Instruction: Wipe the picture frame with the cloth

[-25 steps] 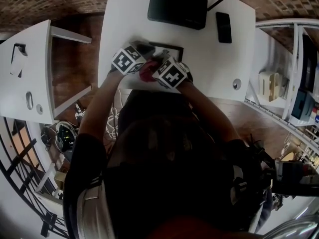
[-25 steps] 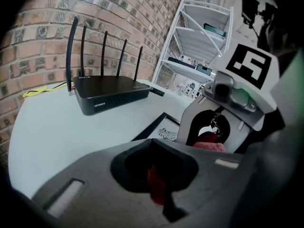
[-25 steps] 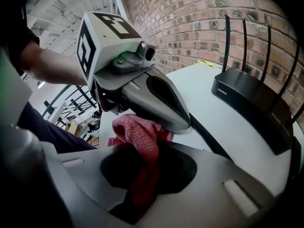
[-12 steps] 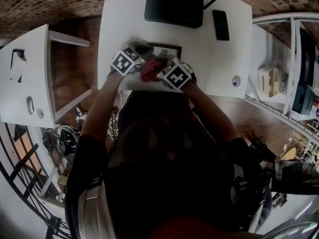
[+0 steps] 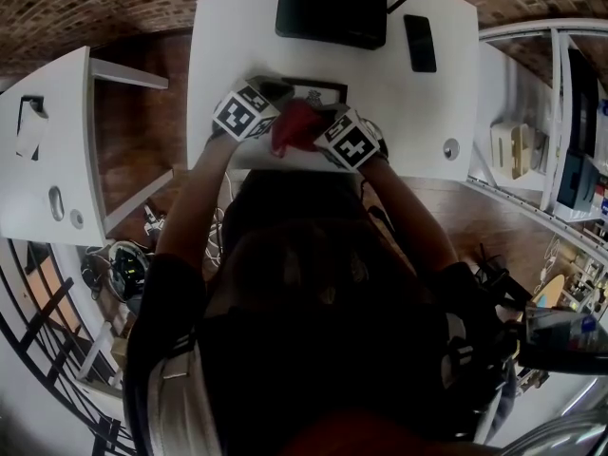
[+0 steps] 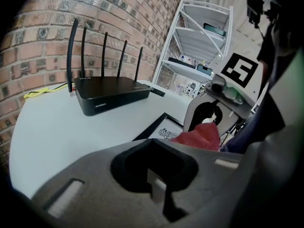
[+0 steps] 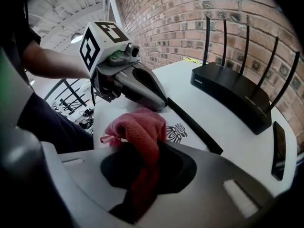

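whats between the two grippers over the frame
The red cloth, held in the right gripper, sits over the frame between it and the left gripper. The head view shows this best.

Your right gripper (image 5: 332, 133) holds the red cloth (image 5: 293, 126) on the black picture frame (image 5: 321, 87), your left gripper (image 5: 258, 103) at the frame's left end; router (image 5: 331, 9) and phone (image 5: 420, 43) lie beyond on the desk (image 5: 408, 112).

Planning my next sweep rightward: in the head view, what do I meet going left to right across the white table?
Left gripper, red cloth, right gripper, black phone, small round grey object. Picture frame and router span several of these, so they are left out.
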The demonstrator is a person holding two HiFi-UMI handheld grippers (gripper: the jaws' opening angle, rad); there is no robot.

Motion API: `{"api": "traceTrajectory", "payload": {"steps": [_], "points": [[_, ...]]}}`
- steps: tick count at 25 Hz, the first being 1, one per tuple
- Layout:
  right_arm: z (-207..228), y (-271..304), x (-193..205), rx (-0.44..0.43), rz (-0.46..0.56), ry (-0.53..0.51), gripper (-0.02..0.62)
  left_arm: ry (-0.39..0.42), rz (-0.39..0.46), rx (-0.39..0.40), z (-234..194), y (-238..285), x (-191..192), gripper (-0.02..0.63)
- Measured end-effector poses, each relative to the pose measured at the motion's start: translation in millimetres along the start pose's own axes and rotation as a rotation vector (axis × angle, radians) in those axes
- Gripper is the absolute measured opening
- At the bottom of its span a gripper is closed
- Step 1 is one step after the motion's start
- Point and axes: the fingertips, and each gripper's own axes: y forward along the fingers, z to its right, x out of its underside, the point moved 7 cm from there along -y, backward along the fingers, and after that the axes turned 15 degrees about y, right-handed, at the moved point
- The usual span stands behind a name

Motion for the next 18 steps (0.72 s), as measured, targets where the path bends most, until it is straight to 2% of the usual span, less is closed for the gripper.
{"api": "traceTrajectory", "payload": {"steps": [10,18], "points": [[16.4,-12.1,14.9,0.038,-0.015,0.032,0.063,-0.001,-0.003,-0.019,-4.0,-4.6,3.8,0.002],[32.6,-20.3,23.1,-0.006,0.018,0.136,0.063,-0.021,-0.007,-0.016,-4.9,-6.3,4.0,0.002]]}}
